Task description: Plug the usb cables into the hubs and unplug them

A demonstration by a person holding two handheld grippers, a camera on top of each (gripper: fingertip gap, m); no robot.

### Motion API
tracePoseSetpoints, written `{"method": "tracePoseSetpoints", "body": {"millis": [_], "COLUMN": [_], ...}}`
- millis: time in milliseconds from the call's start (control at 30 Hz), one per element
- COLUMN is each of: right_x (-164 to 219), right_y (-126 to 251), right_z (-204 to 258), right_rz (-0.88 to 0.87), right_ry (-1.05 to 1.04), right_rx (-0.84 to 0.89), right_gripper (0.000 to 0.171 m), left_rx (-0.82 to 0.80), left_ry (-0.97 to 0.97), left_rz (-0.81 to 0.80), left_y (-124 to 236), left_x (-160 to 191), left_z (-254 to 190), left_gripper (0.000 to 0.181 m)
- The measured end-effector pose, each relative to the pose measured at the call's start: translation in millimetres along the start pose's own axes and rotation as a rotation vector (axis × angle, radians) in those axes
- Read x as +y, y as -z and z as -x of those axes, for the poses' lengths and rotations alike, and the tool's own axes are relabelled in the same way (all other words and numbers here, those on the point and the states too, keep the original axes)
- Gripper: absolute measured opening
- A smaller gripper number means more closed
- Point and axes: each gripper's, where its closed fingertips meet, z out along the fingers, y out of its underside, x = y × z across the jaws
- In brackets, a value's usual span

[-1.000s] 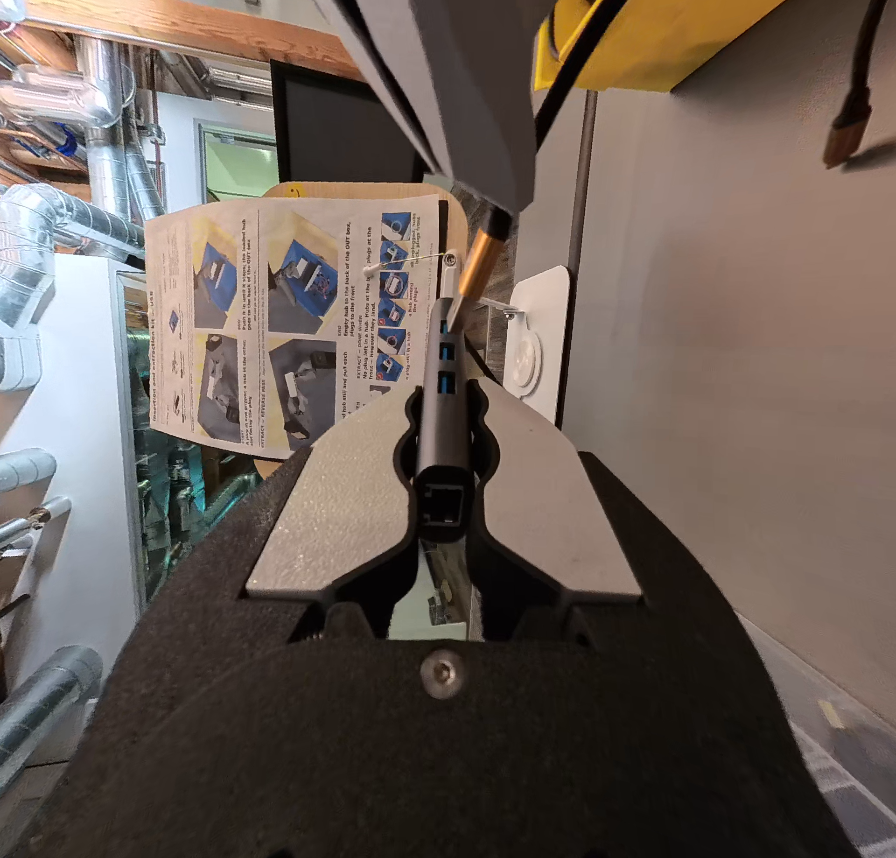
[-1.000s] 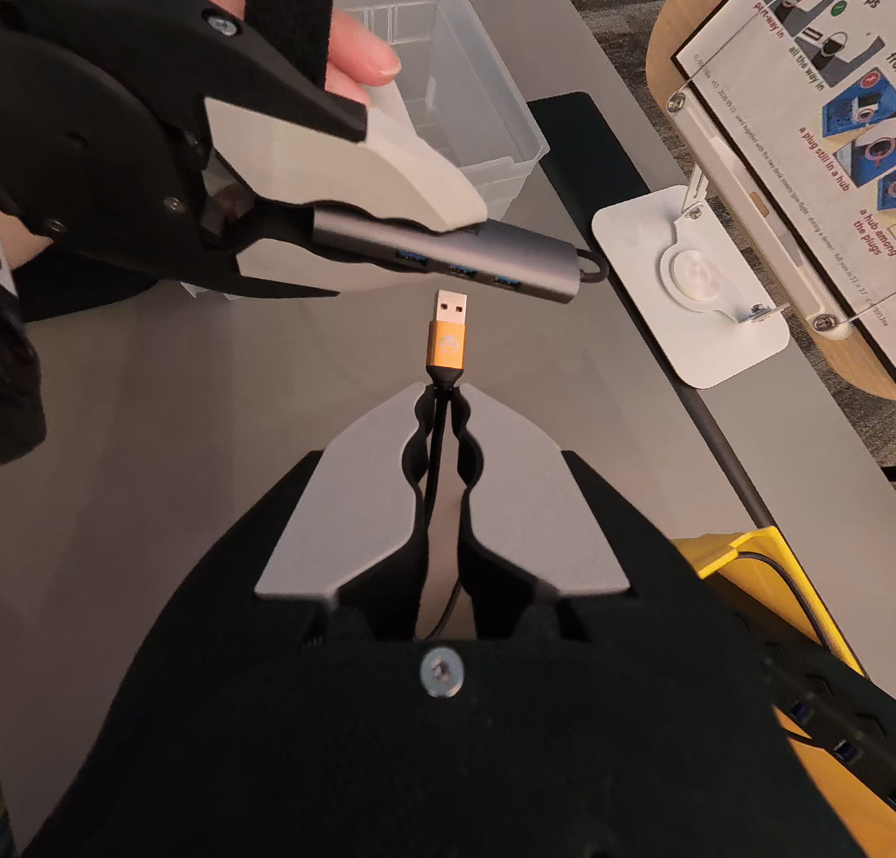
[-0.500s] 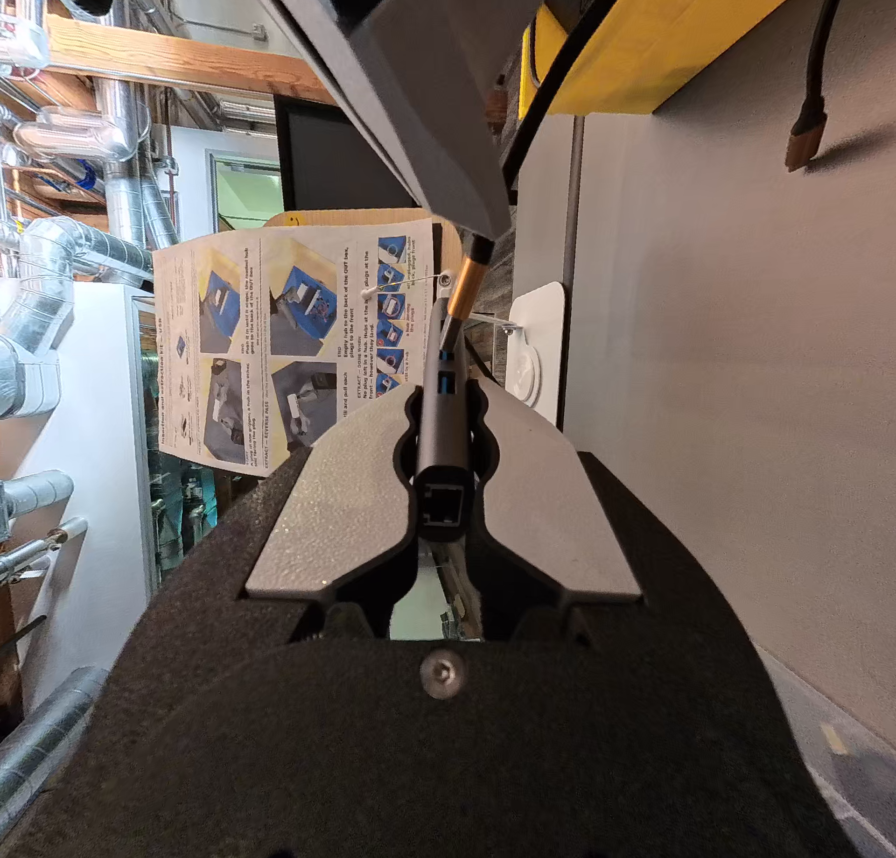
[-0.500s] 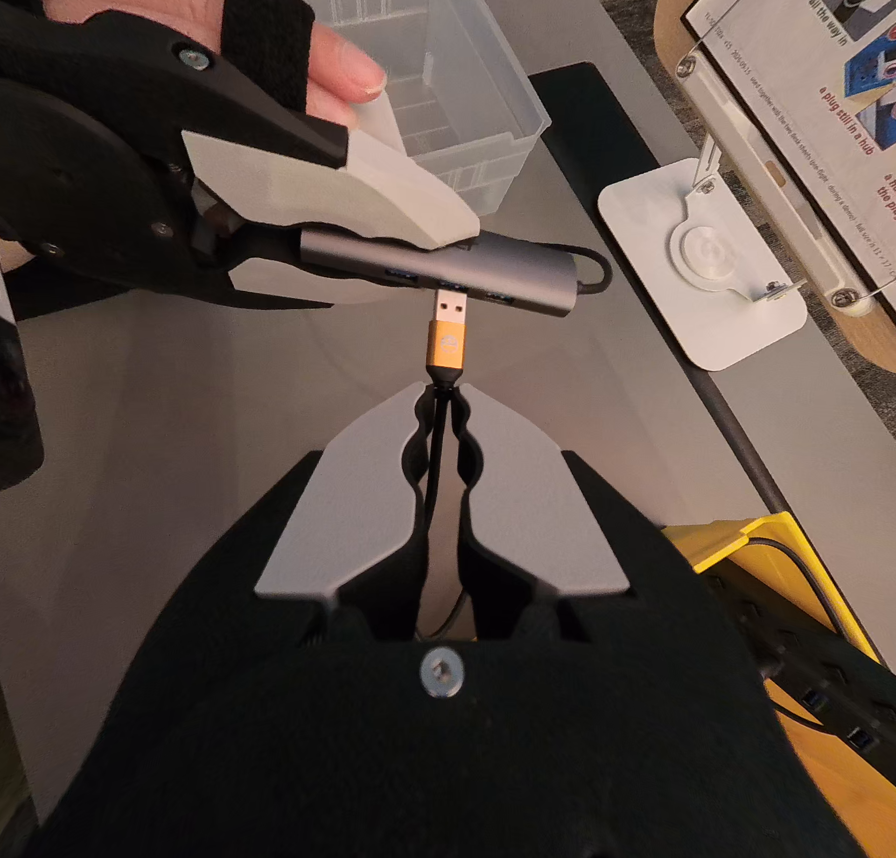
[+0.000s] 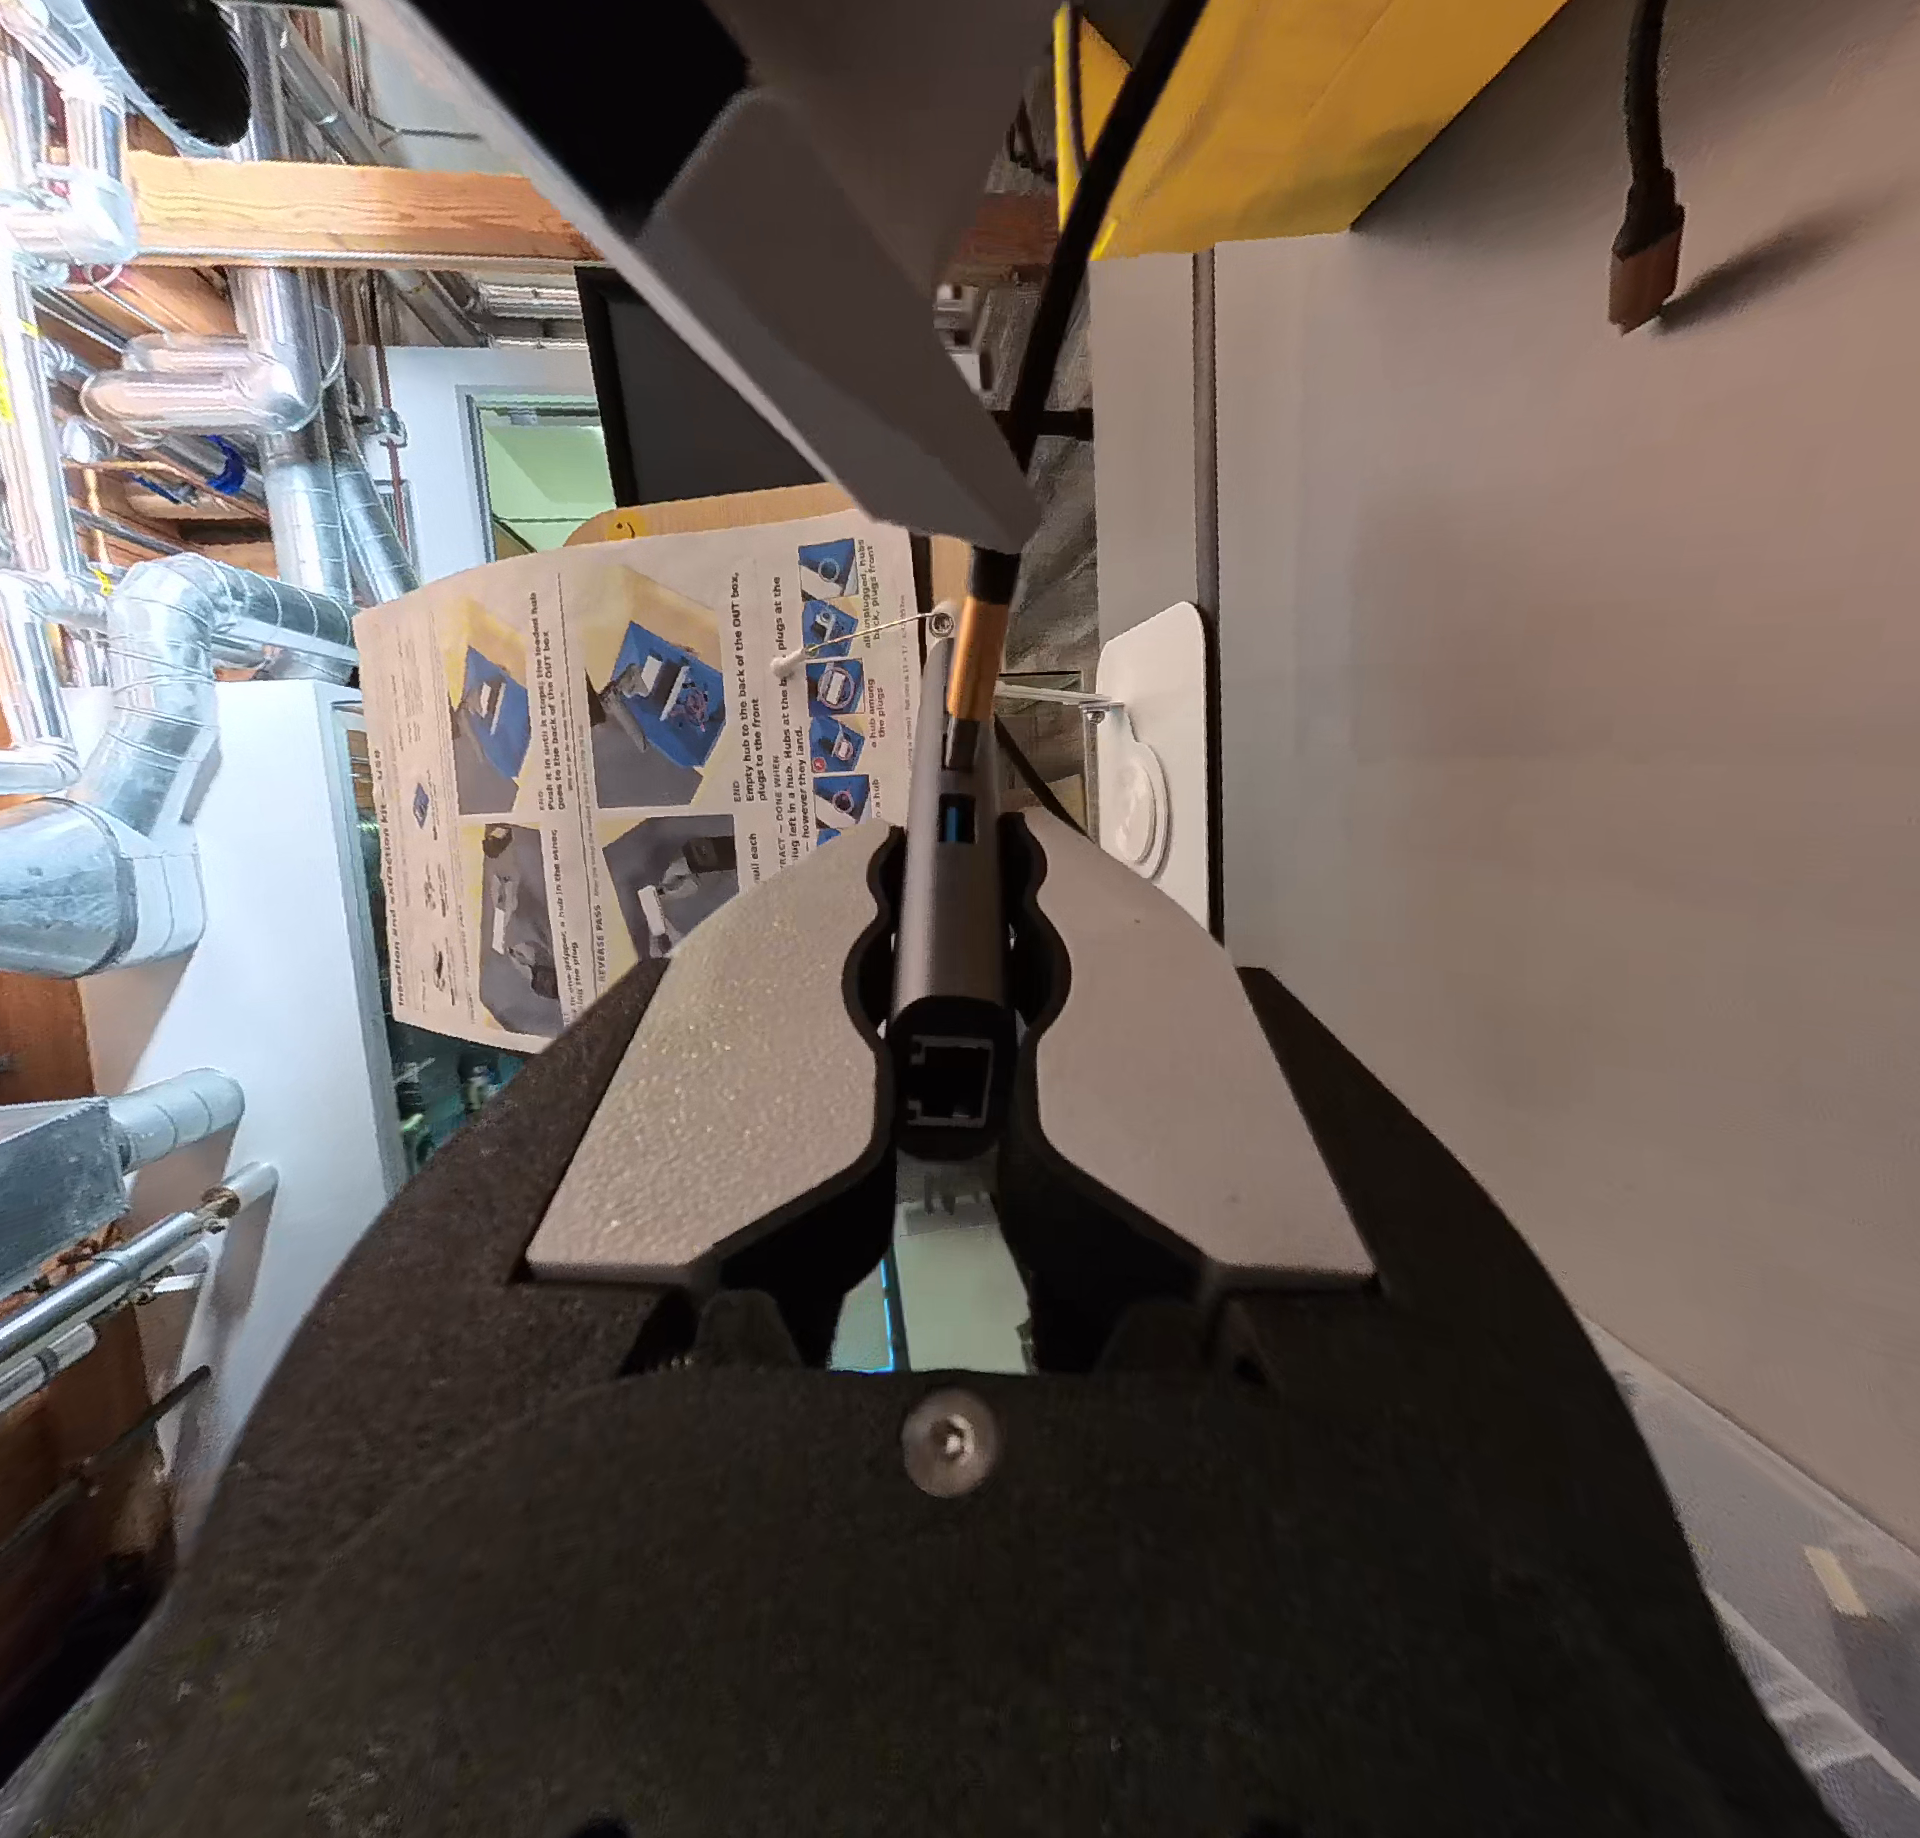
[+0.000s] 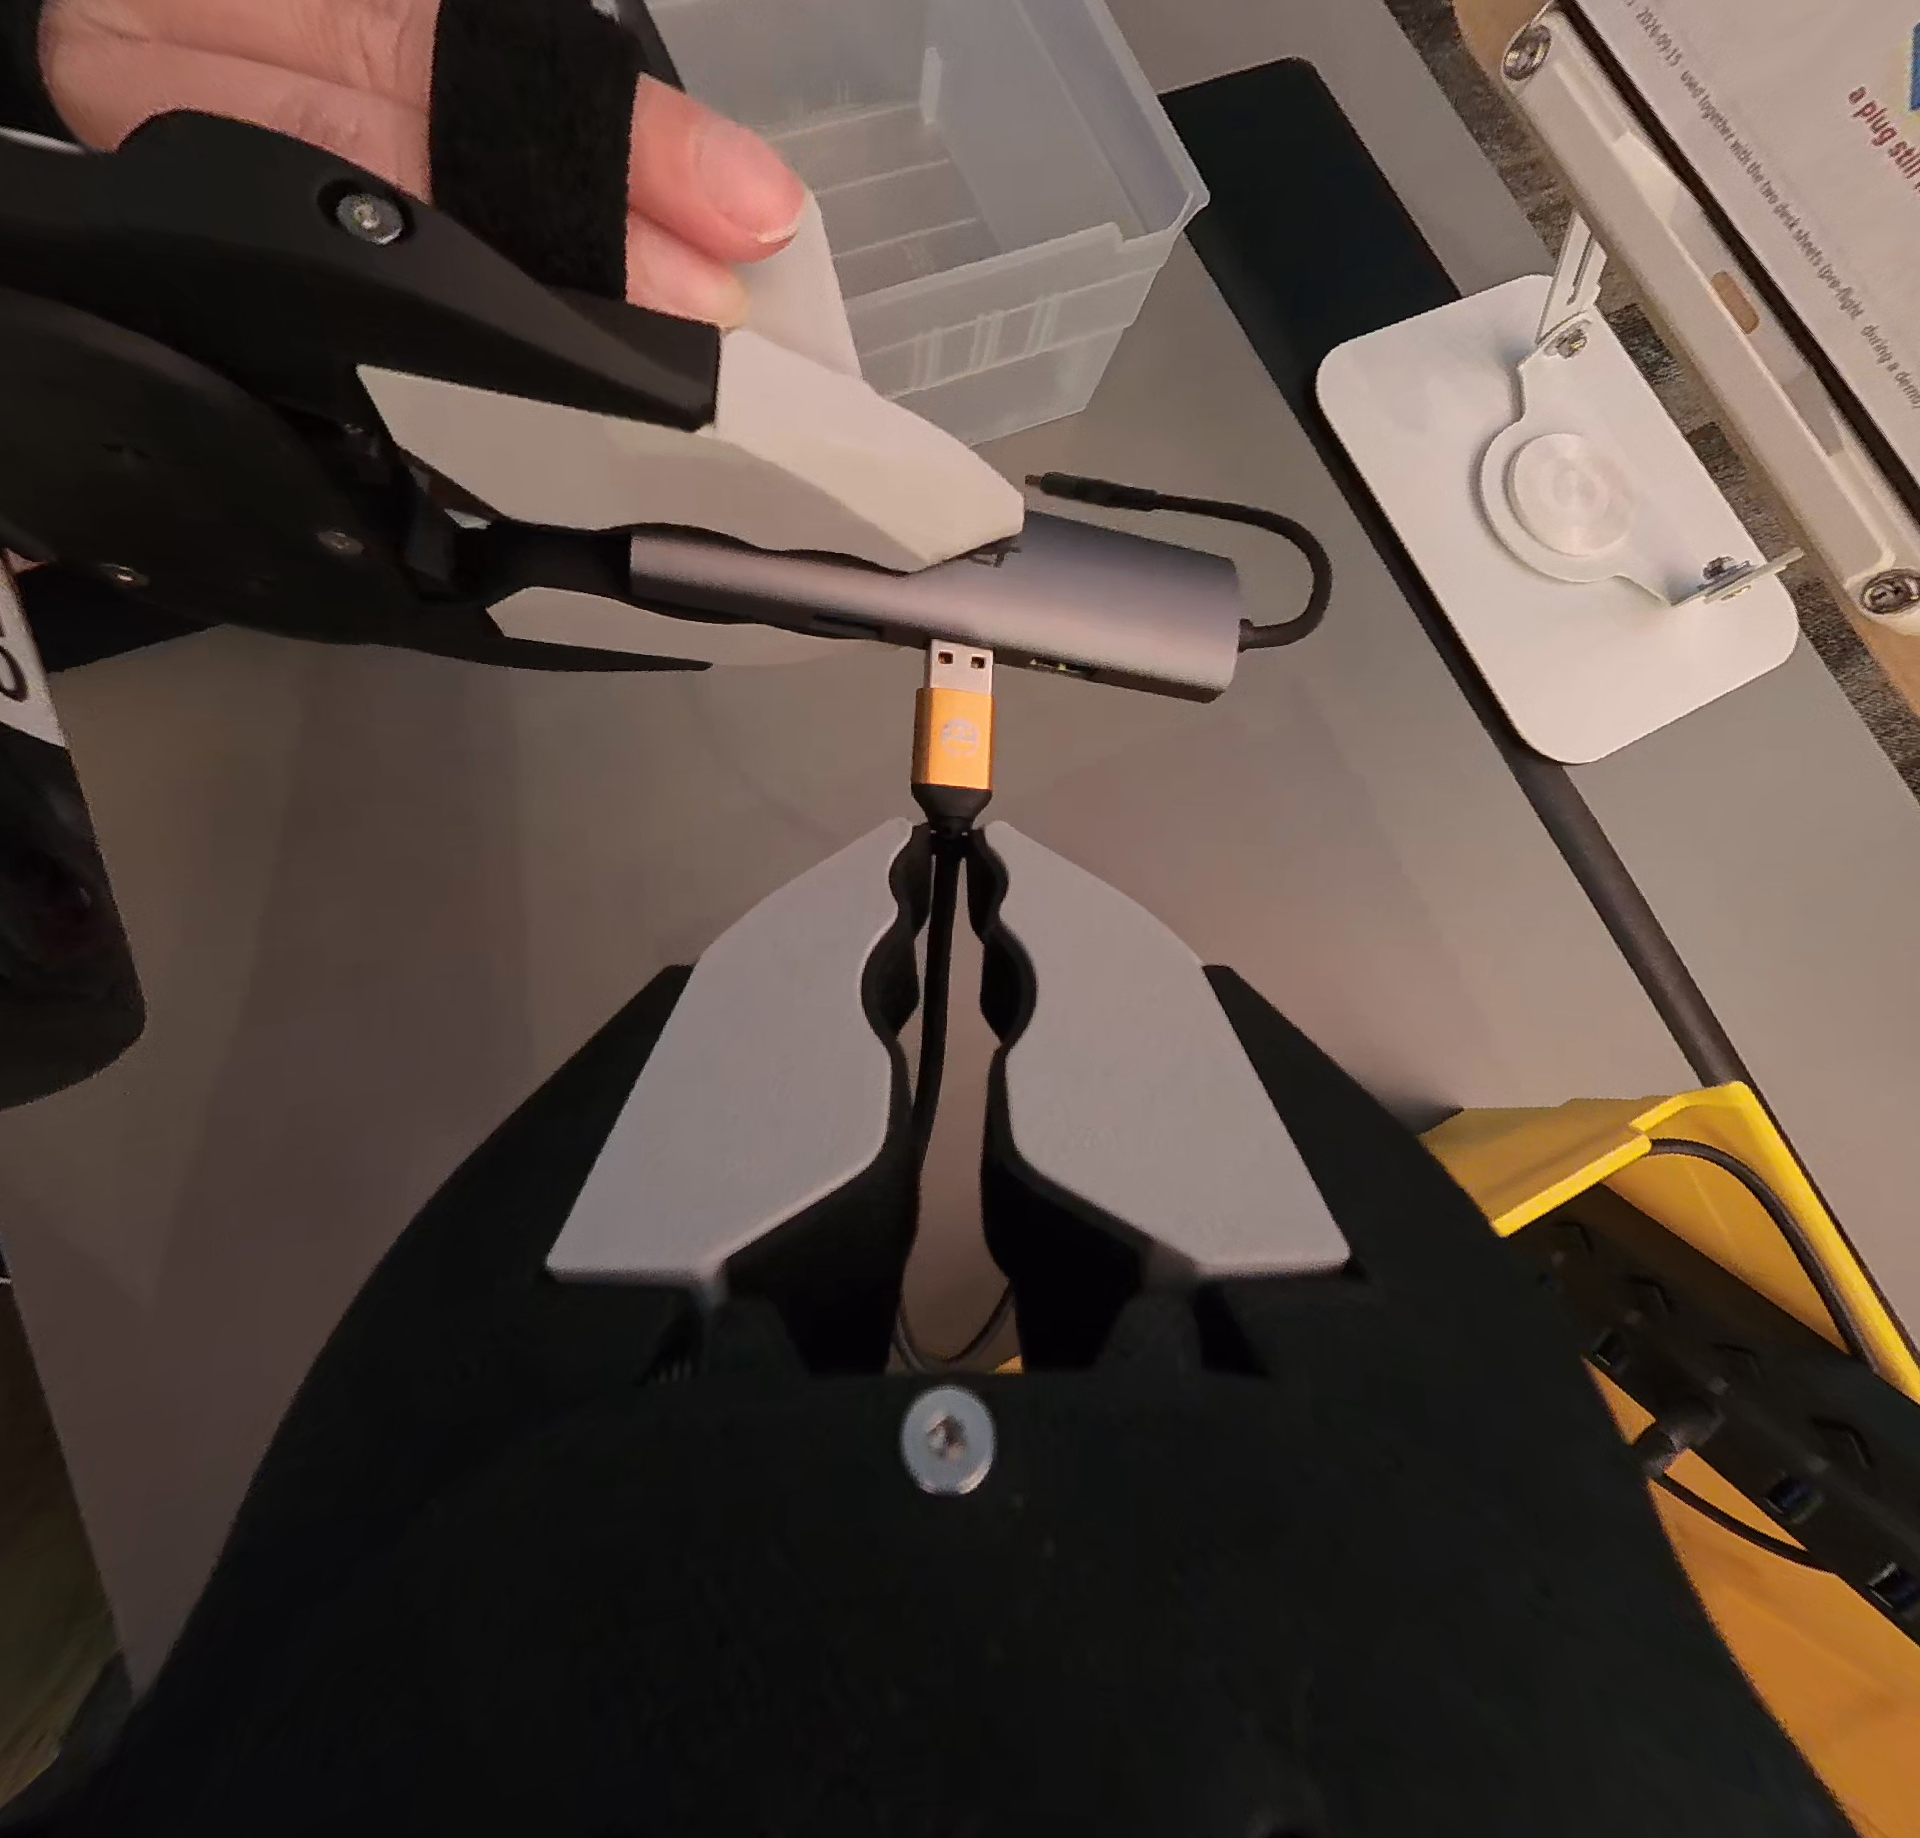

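I'm holding the hub point(image 6: 935, 583) clenched in my L gripper point(image 5: 948, 853), above the table point(image 6: 416, 853), w/ my R gripper point(image 6: 951, 827) clamping the cable point(image 6: 935, 1009) just behind the plug point(image 6: 954, 718). The plug tip is meeting the hub's port row. Risk: I'm gripping cable, not shell, so pushing could bend it or skid the plug off-port.
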Motion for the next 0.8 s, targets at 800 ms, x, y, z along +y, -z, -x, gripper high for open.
{"method": "tracePoseSetpoints", "body": {"millis": [800], "right_x": [-66], "right_y": [20], "right_z": [-6], "right_rz": [-0.517], "right_ry": [-0.080], "right_rx": [-0.001], "right_gripper": [0.008], "left_rx": [-0.084], "left_ry": [0.291], "left_rz": [0.045], "left_y": [11], "left_x": [29], "left_z": [40], "left_gripper": [0.017]}}
